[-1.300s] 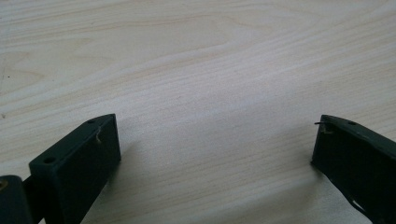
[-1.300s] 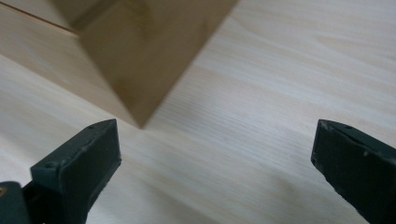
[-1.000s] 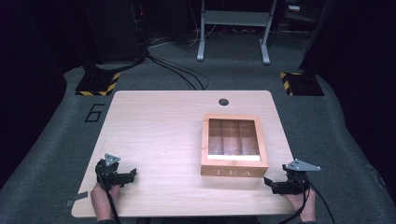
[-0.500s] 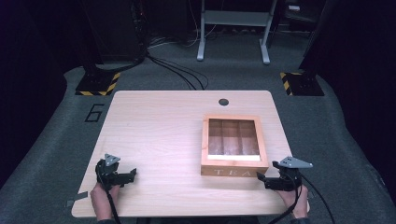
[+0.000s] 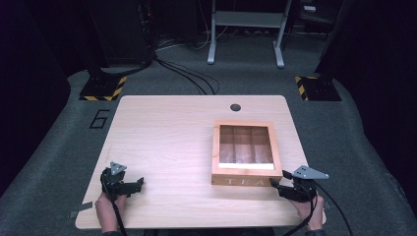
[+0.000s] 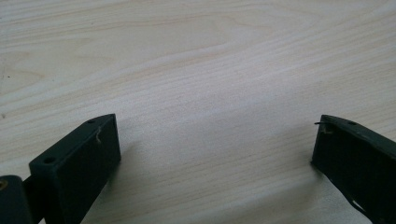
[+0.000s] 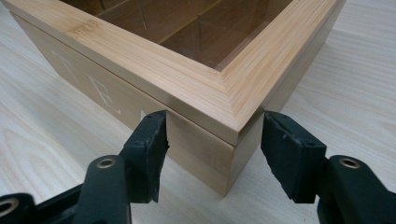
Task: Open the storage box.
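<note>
Two tongs (image 7: 212, 144) — box corner (image 7: 229, 116) between, untouched

tea box (image 7: 196, 70) far side cut off, compartment contents unclear

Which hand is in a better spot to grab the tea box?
Right. The right hand-held gripper has been closing, its jaws straddling the tea box corner; the left hand-held gripper sits open far across the table.

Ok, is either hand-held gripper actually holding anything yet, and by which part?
Nothing is held. The right hand-held gripper straddles the near right corner of the tea box, jaws just closing, pads not yet pressing. The left hand-held gripper is open over bare table.
</note>
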Demonstrator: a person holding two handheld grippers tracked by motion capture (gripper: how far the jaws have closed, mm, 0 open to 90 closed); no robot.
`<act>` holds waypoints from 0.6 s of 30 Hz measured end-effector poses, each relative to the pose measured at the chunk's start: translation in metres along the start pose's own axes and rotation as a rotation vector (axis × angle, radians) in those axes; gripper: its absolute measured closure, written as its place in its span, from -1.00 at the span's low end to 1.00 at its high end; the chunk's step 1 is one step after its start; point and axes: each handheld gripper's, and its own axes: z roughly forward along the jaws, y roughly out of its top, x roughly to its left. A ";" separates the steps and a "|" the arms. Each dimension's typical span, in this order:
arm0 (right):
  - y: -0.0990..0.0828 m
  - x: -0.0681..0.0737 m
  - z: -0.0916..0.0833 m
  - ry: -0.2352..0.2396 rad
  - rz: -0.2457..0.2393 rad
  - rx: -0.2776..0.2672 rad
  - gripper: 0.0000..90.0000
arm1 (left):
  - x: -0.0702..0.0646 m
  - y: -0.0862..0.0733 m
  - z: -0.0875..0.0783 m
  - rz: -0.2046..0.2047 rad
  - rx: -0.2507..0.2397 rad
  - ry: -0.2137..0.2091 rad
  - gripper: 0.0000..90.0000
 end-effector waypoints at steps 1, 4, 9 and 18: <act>0.000 0.000 0.000 0.004 -0.005 0.003 -0.08 | 0.000 0.000 0.000 0.000 0.000 0.000 -0.98; -0.001 -0.001 0.000 0.004 -0.007 0.017 -0.01 | 0.000 0.000 0.000 0.000 0.000 0.000 -0.98; -0.001 0.000 0.000 -0.008 -0.022 0.043 0.03 | 0.000 0.000 0.000 0.000 0.000 0.000 -0.98; -0.003 -0.005 -0.006 0.028 0.043 -0.006 0.13 | 0.000 0.000 0.000 0.000 0.000 0.000 -0.98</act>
